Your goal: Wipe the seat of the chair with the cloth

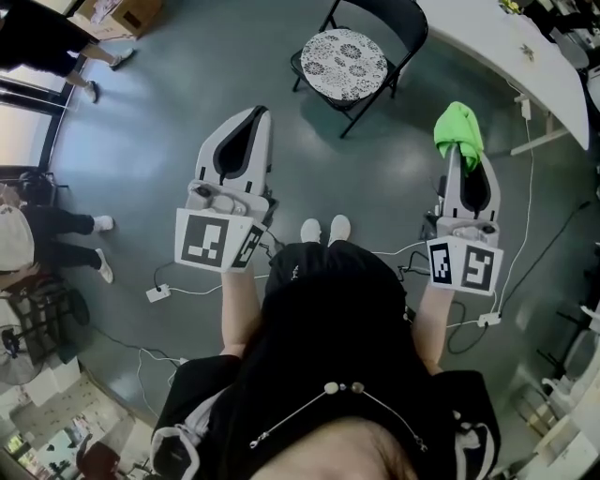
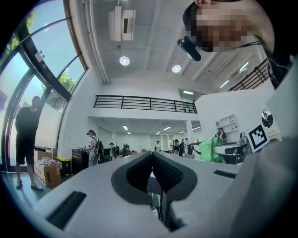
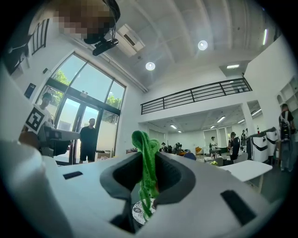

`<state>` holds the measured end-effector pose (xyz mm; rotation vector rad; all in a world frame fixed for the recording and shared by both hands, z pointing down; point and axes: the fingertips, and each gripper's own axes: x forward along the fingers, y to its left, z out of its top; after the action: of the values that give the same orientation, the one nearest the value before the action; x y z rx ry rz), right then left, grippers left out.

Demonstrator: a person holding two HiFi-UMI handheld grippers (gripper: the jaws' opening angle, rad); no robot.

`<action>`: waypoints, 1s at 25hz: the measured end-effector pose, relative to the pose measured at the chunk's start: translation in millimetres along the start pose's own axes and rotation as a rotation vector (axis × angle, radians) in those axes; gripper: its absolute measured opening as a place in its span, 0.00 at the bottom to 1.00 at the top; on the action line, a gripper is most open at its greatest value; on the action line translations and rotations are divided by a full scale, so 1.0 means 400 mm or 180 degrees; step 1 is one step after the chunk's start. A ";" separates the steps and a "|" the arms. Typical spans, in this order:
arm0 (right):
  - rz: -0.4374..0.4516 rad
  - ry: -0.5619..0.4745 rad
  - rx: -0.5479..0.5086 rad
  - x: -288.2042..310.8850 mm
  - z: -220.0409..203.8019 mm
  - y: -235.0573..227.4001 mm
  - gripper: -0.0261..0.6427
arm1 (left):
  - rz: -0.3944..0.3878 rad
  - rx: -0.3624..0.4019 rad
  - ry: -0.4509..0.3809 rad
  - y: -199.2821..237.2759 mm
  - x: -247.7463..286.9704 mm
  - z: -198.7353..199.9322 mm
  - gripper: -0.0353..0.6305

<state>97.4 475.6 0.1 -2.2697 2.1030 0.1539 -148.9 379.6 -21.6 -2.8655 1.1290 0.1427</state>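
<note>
**Cloth clamped in right tongs, chair seat not contacted**

Right tongs (image 1: 460, 148): clamped on the green cloth (image 1: 458, 131). In the right gripper view the cloth (image 3: 148, 172) ran as a bunched strand between the two pads. It rose above the tips of the right tongs (image 3: 149, 155) and hung down into the gap behind them. In the head view the cloth sat heaped over the tips and hid them.

Left tongs (image 1: 249, 114): jaws together, nothing between them. The left gripper view showed the pads meeting at the tips of the left tongs (image 2: 152, 155), with only a thin slit lower down.

Both tongs were held side by side, well apart, above the grey floor (image 1: 169, 112). The person's shoes (image 1: 325, 229) stood between them.

Chair (image 1: 394, 19): black folding frame, ahead of the tongs and between their two lines. It was somewhat closer to the right tongs. The seat (image 1: 345, 64) carried a round black-and-white patterned pad. Cloth and seat were well apart, with no contact.

Bench (image 1: 506, 42): white, ahead and to the right of the right tongs.

Cables (image 1: 187, 286) lay on the floor behind the left tongs. Bystanders (image 1: 47, 230) were far out to its left.
</note>
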 end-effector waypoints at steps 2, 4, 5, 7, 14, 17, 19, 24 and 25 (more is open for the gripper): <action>-0.0027 0.0003 0.0063 0.003 -0.005 -0.034 0.17 | 0.0040 -0.0017 -0.0053 -0.001 0.005 0.018 0.06; -0.0060 0.0021 0.0100 0.009 -0.016 -0.069 0.17 | 0.0081 -0.0021 -0.0082 -0.003 0.017 0.028 0.06; -0.0066 0.0028 0.0117 0.013 -0.023 -0.084 0.17 | 0.0103 -0.0025 -0.0089 -0.003 0.023 0.028 0.06; -0.0045 0.0031 0.0160 0.021 -0.033 -0.104 0.17 | 0.0153 -0.0056 -0.0084 0.000 0.033 0.021 0.06; 0.0083 -0.0034 0.0307 0.063 -0.044 -0.144 0.17 | 0.0295 -0.0228 -0.0036 0.025 0.074 -0.021 0.06; 0.0119 -0.0001 0.0274 0.099 -0.056 -0.148 0.17 | 0.0322 -0.0276 -0.0041 0.050 0.099 -0.033 0.06; 0.0132 0.0018 0.0232 0.129 -0.064 -0.151 0.17 | 0.0326 -0.0299 -0.0053 0.067 0.122 -0.043 0.06; 0.0151 0.0060 0.0131 0.221 -0.085 -0.155 0.17 | 0.0261 -0.0380 -0.0051 0.117 0.210 -0.084 0.06; 0.0153 0.0066 0.0112 0.245 -0.089 -0.155 0.17 | 0.0246 -0.0394 -0.0043 0.131 0.234 -0.092 0.06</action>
<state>168.1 379.7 23.3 -2.2119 2.1538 0.0948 -114.2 274.9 4.0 -2.9225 1.2724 0.2439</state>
